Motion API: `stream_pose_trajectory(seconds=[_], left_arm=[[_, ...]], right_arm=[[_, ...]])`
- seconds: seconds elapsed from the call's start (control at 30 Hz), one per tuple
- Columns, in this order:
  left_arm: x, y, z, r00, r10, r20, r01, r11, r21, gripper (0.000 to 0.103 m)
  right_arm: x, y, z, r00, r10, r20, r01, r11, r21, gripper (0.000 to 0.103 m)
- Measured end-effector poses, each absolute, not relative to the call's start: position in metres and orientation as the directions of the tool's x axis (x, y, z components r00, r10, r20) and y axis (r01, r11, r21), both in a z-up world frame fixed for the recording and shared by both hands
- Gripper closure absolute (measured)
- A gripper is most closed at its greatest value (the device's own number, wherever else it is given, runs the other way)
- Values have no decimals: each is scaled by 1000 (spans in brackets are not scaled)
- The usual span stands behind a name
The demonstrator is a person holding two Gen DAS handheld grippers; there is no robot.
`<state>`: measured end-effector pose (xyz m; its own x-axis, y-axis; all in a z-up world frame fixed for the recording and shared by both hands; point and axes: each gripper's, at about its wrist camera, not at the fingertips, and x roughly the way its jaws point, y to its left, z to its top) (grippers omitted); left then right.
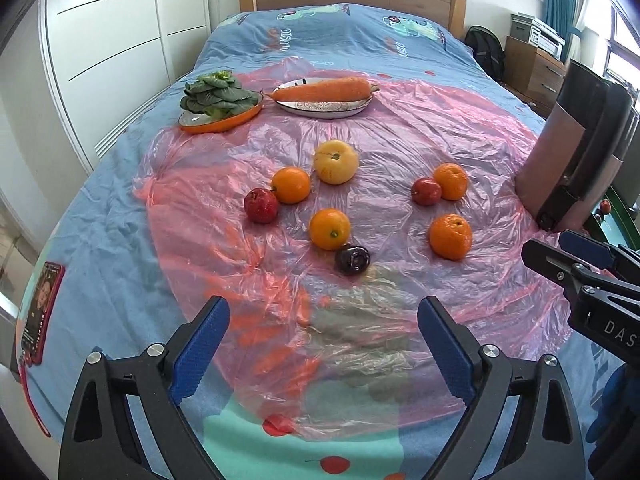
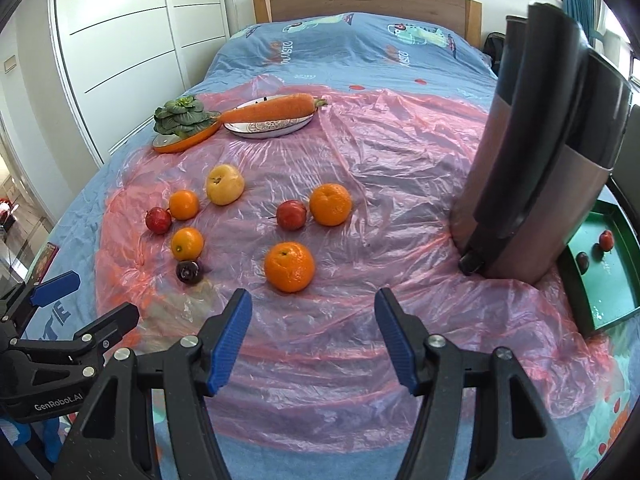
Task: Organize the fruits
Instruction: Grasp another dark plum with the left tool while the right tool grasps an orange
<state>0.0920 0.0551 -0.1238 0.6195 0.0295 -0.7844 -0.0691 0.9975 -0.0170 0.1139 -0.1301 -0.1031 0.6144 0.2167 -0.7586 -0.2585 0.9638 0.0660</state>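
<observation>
Several fruits lie on a pink plastic sheet (image 1: pixel 400 128) on the bed: a yellow apple (image 1: pixel 335 161), oranges (image 1: pixel 291 185) (image 1: pixel 330 228), a red apple (image 1: pixel 261 205), a dark plum (image 1: pixel 352 259), a small red apple (image 1: pixel 426 191) and two tangerines (image 1: pixel 451 181) (image 1: pixel 450 237). My left gripper (image 1: pixel 322 344) is open and empty, just short of the plum. My right gripper (image 2: pixel 313 338) is open and empty, just short of the near tangerine (image 2: pixel 289 267). A green tray (image 2: pixel 612 280) at the right holds a red fruit (image 2: pixel 606 239) and a dark plum (image 2: pixel 583 261).
A tall brown and black jug (image 2: pixel 536 152) stands at the right, in front of the tray. An orange dish with leafy greens (image 1: pixel 218 98) and a plate with a carrot (image 1: pixel 324 90) sit at the back. A phone (image 1: pixel 40 312) lies at the left bed edge.
</observation>
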Motion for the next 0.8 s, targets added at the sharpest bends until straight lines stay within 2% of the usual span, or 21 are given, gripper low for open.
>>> stream_pose_trajectory(seconds=[0.43, 0.6, 0.8], left_arm=[[130, 62, -154, 569, -15, -822, -106, 990, -92, 28], [147, 54, -166, 539, -33, -842, -106, 989, -107, 41], [159, 50, -177, 518, -20, -855, -126, 987, -99, 46]], right_arm=[[159, -103, -144, 543, 308, -781, -336, 932, 134, 11], [172, -103, -156, 525, 325, -787, -345, 926, 152, 11], [186, -105, -164, 509, 343, -790, -353, 920, 172, 13]])
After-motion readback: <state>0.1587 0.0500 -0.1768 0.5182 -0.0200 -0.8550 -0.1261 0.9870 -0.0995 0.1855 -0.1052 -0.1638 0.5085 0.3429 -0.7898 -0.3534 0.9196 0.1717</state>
